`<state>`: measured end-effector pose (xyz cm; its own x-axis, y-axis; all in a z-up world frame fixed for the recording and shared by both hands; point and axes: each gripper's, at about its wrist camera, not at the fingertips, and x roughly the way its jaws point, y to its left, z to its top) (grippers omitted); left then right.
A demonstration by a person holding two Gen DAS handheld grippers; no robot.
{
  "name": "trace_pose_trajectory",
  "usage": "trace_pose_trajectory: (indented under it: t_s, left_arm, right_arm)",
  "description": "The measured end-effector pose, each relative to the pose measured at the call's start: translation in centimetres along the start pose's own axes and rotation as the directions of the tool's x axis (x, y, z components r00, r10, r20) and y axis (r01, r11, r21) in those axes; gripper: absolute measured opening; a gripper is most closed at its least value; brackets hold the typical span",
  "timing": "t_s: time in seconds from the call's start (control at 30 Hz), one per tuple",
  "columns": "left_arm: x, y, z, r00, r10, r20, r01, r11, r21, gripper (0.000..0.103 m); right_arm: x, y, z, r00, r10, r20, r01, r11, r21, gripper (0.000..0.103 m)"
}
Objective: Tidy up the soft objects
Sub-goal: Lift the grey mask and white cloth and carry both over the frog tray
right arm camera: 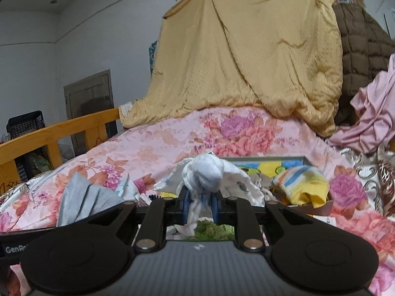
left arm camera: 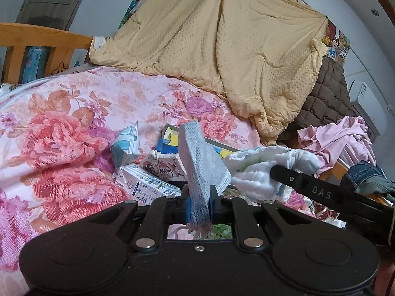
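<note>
Left claw [left arm camera: 199, 206] clamped on grey cloth [left arm camera: 201, 157], right claw [right arm camera: 200, 206] clamped on white cloth [right arm camera: 205, 172], floral quilt [left arm camera: 61, 123] beyond

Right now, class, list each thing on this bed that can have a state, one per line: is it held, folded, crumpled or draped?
Left gripper: shut on the grey cloth.
Grey cloth: held, sticking up.
Right gripper: shut on the white cloth.
White cloth: held, bunched.
Striped cloth: crumpled, lying loose.
Yellow blanket: draped, hanging.
Pink garment: crumpled in a heap.
</note>
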<state>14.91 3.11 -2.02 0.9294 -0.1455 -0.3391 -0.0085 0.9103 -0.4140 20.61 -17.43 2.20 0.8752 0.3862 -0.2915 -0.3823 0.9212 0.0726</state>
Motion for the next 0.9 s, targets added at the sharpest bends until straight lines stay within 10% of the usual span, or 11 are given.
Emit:
trace_pose_trajectory:
  t_s: [0.53,0.9]
  left_arm:
    - [-3.0,-3.3,1.1,0.999,-0.023,0.034,0.021,0.998,0.052,0.014]
    - [3.5,-5.7,3.9,0.998,-0.049,0.046,0.047,0.998,0.049,0.014]
  right_arm:
    - [-5.8,-0.1,1.3,0.995,-0.039,0.088,0.039,0.999,0.008,0.019]
    - [-1.6,-2.4,3.6,0.989,-0.060,0.135,0.063,0.998,-0.021,0.019]
